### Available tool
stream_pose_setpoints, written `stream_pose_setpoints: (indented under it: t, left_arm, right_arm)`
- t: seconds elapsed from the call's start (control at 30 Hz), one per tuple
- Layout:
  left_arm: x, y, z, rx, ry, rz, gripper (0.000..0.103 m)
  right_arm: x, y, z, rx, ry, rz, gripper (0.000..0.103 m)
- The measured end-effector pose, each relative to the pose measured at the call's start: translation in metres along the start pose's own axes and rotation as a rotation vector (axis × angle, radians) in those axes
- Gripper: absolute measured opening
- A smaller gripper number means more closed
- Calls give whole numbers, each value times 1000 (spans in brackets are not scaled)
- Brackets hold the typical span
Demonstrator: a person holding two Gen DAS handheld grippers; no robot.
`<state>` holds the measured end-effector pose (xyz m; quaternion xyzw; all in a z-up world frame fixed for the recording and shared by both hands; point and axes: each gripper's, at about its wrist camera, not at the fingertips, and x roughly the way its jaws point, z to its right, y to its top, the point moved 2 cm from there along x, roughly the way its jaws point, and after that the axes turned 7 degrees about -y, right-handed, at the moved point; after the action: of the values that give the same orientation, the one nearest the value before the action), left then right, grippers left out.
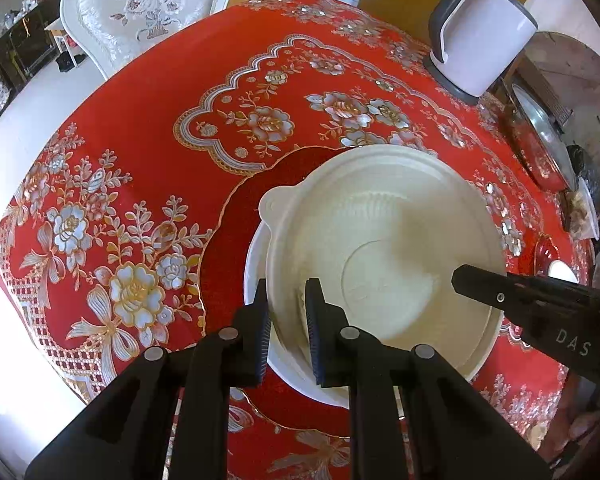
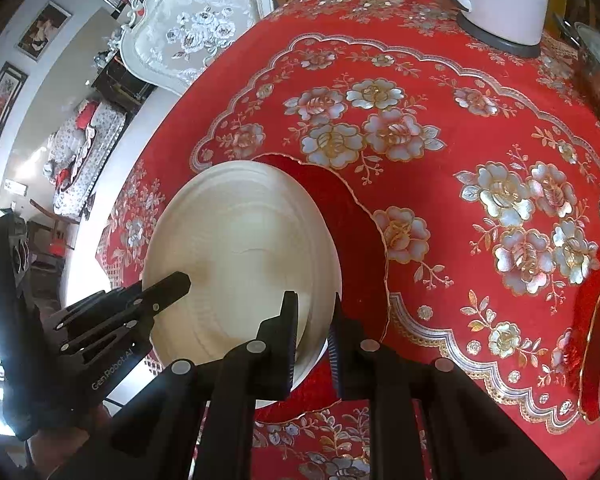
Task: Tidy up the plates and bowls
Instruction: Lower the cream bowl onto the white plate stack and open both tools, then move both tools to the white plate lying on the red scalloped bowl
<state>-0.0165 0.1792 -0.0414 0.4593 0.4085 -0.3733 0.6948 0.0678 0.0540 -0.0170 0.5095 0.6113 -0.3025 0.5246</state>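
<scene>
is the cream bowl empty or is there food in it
Empty: the cream bowl shows a bare inside down to its base ring, and it sits nested in a white dish.

Bright daylight floods both fisheye views, blowing out the floor (image 1: 4,368) at lower left to pure white. The red tablecloth (image 1: 148,112) is evenly lit and sharp, its silver flowers glinting. Edges bend strongly, with dark vignetted corners.

Counter (image 1: 148,128) under a red floral tablecloth (image 1: 260,80), white plate (image 1: 256,276) near the front (a cream bowl (image 1: 380,240) sits in it), white electric kettle (image 1: 476,36) at the far right corner
</scene>
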Motion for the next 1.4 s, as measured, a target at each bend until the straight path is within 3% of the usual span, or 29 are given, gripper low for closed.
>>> stream_pose_setpoints:
  t: [0.33, 0.7, 0.8, 0.97, 1.03, 1.1, 1.4]
  left_arm:
    - [-4, -2, 1, 31, 48, 28, 14]
    - [-21, -1, 2, 63, 117, 88, 14]
    - [-27, 1, 9, 81, 125, 109, 21]
    - [-30, 5, 24, 108, 117, 124, 23]
    - [-29, 7, 31, 121, 111, 122, 42]
    - [-28, 8, 41, 142, 108, 131, 53]
    - [-22, 13, 92, 232, 65, 129, 53]
  right_arm:
    - [-6, -1, 0, -12, -17, 0, 24]
    - [-21, -7, 15, 21, -1, 21, 24]
    - [-25, -9, 20, 38, 7, 28, 24]
    - [-29, -14, 33, 66, 6, 37, 28]
    - [-32, -17, 40, 82, 5, 41, 28]
    - [-35, -20, 47, 99, 2, 46, 28]
    - [-58, -41, 95, 202, -23, 85, 37]
